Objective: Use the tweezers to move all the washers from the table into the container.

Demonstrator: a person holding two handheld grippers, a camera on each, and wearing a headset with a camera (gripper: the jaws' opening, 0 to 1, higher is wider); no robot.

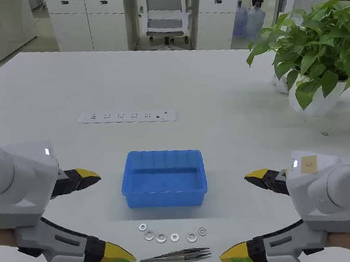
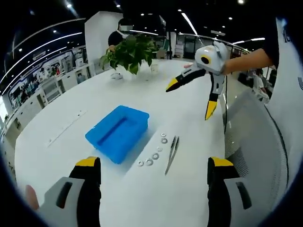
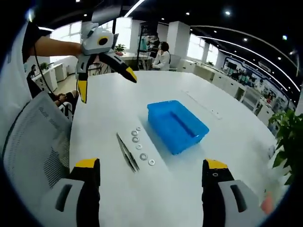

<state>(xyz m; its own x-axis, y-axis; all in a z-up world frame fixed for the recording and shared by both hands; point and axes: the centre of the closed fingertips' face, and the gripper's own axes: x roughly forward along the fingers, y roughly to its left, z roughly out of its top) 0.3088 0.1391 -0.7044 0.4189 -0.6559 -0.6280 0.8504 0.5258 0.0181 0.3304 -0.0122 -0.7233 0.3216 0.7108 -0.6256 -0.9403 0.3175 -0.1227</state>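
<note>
A blue plastic container stands open-topped in the middle of the white table. Several small metal washers lie in a loose row just in front of it, and steel tweezers lie flat on the table in front of the washers. My left gripper hovers left of the container, jaws wide apart and nothing in them. My right gripper hovers to the right, equally open. In the left gripper view the container, washers and tweezers lie ahead. The right gripper view shows the tweezers beside the washers.
A white power strip lies behind the container. A potted green plant stands at the table's right side. An office chair and white cabinets stand beyond the far edge. The table's near edge is close below the tweezers.
</note>
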